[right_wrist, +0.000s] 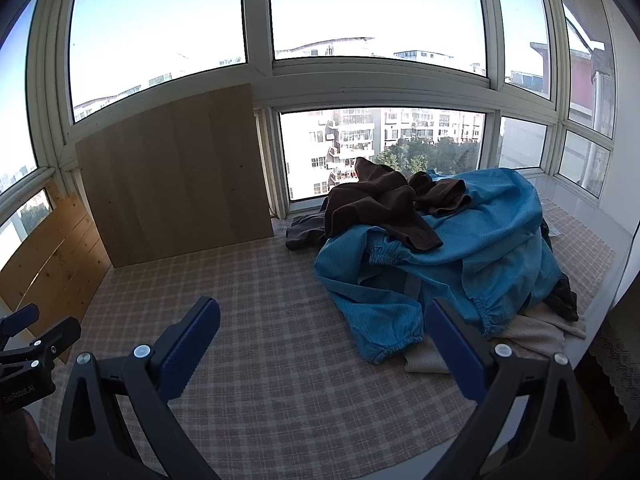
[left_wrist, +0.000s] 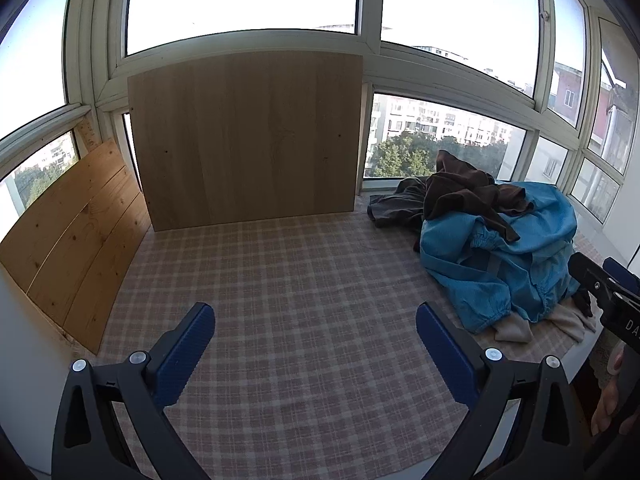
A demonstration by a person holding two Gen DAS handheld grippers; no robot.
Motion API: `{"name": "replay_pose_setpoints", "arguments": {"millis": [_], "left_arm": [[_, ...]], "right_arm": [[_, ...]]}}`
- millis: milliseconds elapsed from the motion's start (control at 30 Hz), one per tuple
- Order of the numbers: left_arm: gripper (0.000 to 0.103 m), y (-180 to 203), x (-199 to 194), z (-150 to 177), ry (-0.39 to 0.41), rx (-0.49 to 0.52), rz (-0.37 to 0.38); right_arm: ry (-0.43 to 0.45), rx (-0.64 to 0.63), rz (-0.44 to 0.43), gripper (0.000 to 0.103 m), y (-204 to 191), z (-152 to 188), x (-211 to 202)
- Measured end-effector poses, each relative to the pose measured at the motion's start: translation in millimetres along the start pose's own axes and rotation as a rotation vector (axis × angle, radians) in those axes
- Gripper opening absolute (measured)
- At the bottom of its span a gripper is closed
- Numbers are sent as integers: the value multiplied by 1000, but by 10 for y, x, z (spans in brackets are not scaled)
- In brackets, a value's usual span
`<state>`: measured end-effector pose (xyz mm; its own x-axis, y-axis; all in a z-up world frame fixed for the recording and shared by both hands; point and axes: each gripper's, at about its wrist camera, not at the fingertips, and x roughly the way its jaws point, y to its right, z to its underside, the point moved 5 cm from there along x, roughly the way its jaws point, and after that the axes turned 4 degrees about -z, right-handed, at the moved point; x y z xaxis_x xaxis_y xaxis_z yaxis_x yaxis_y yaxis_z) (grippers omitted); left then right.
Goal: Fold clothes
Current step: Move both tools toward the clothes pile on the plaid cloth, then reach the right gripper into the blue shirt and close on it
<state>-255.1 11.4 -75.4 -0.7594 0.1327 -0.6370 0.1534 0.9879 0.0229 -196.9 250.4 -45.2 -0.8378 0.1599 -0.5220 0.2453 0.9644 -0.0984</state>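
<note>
Left gripper [left_wrist: 316,340]: jaws spread wide, blue pads far apart, nothing between them. It sits at the lower centre of the left wrist view, above bare checked tablecloth [left_wrist: 300,280]. Its body also shows at the lower left edge of the right wrist view.

Right gripper [right_wrist: 322,338]: jaws likewise wide apart and empty, at the lower centre of the right wrist view. Its right finger overlaps the near edge of the clothes pile in the frame; whether it touches the fabric cannot be told. Part of this tool enters the left wrist view at the right edge, with fingers of a hand [left_wrist: 608,404] wrapped around its handle at lower right.

Clothes: one heap, right of centre in both views, lying on the tablecloth by the window.
- Blue garment [right_wrist: 460,260] with elasticated cuffs makes up most of the heap.
- Dark brown garment [right_wrist: 384,208] is draped over the top of the blue one.
- Grey garment [right_wrist: 304,232] lies at the heap's left rear, partly under the brown one.
- Beige garment [right_wrist: 532,332] lies at the bottom, showing at the near edge.

Surroundings: pale wooden board [left_wrist: 248,136] leans upright against the window at upper centre-left; slatted pine board [left_wrist: 76,244] leans at far left.
</note>
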Motion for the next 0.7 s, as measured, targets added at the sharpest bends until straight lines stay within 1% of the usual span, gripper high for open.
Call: {"name": "replay_pose_setpoints", "arguments": {"millis": [67,100,167,267,333,367,433,533,567,633,700], "left_arm": [[100,14,32,-13,-2,-17,21],[100,33,43,-17,2,-16,16],[100,86,67,-34,9,-9,10],[100,215,119,-68,2,-9,22],[100,319,158,-93,0,-7,14],[100,374,177,-113,4,0,-3],[100,488,214,-153,13,16,-36],[100,659,261,-222,10,25,-78],[100,729,278,-245,7,23,-86],[100,872,321,-284,-8,23,-92],[100,1048,363,-323,-17,25,-97]], "right_arm": [[19,-8,-20,103,79,1,-9],[27,-11,-31,103,122,2,-11],[18,-12,-25,103,249,0,15],[-4,-10,3,103,505,-16,65],[-20,20,-9,103,730,-30,113],[-25,36,-22,103,843,-41,139],[-35,49,-20,103,1108,-58,201],[-23,25,71,103,1561,-129,285],[-18,17,88,103,1721,-166,308],[-14,27,94,103,2073,-245,342],[-23,62,108,103,2472,-322,383]]}}
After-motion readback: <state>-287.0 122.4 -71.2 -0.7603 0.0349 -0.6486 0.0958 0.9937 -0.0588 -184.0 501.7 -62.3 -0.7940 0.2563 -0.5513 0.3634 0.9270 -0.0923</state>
